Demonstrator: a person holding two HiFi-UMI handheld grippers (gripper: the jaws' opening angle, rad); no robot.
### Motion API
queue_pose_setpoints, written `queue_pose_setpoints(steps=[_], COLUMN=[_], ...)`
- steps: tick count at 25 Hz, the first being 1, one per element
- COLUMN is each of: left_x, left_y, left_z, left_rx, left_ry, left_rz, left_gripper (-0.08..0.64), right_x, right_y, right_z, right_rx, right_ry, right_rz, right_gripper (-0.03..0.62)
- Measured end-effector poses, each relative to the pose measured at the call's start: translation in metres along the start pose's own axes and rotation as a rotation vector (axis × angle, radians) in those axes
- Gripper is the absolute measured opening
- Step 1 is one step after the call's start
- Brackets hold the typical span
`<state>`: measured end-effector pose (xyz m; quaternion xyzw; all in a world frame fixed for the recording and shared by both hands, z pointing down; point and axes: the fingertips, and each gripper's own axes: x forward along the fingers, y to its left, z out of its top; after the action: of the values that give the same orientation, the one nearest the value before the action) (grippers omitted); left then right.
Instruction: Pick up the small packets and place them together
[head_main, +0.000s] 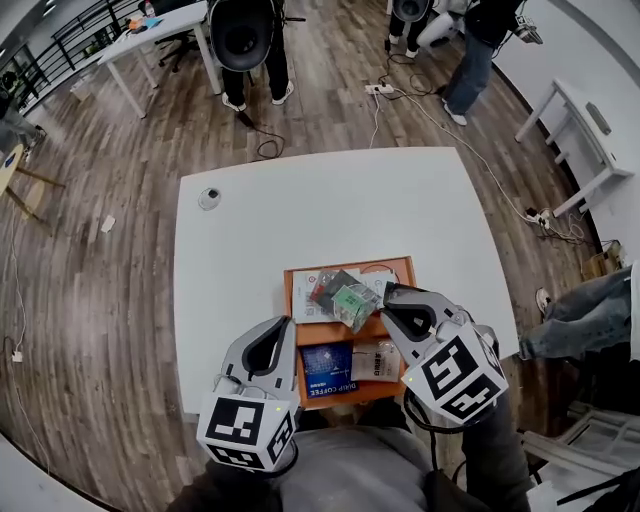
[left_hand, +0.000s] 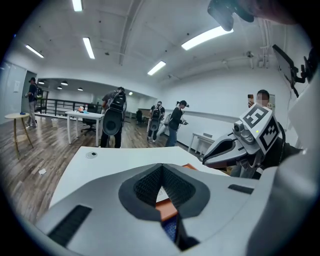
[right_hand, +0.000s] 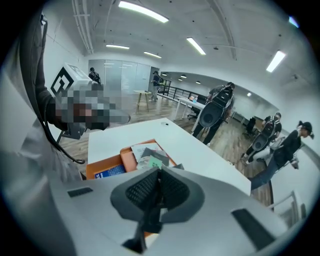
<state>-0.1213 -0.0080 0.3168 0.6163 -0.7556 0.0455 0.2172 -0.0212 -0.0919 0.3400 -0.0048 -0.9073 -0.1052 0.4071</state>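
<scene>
Between picks: left gripper (head_main: 284, 321), right gripper (head_main: 387, 291) both with jaws pressed together, nothing held, above orange tray (head_main: 345, 332); green packet pile (head_main: 345, 298) at far end; next move likely: spread jaws, descend on blue packet (head_main: 327, 368).

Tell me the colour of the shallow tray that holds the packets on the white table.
The shallow tray is orange; the head view shows it best.
</scene>
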Motion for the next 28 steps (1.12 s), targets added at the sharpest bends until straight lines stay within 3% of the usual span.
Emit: queue_pose_setpoints(steps=[9, 14, 20, 28], left_x=[0.004, 0.003, 0.0, -0.01], left_y=[0.027, 0.037, 0.035, 0.032], left_z=[-0.013, -0.022, -0.022, -0.024], left_rx=[-0.053, -0.083, -0.086, -0.077], left_ry=[0.045, 0.059, 0.053, 0.039], left_rz=[0.094, 0.131, 0.129, 0.115], left_gripper=[-0.003, -0.003, -0.003, -0.003], right_x=[0.051, 0.068, 0.066, 0.053], right_y=[-0.021, -0.015, -0.014, -0.008], right_z=[-0.008, -0.016, -0.014, -0.002], right_rx=[0.023, 0.015, 0.025, 0.02], right_ry=[0.049, 0.069, 0.056, 0.002], right_rz=[0.084, 0.135, 0.13, 0.083], right_gripper=[0.02, 0.078, 0.121, 0.13])
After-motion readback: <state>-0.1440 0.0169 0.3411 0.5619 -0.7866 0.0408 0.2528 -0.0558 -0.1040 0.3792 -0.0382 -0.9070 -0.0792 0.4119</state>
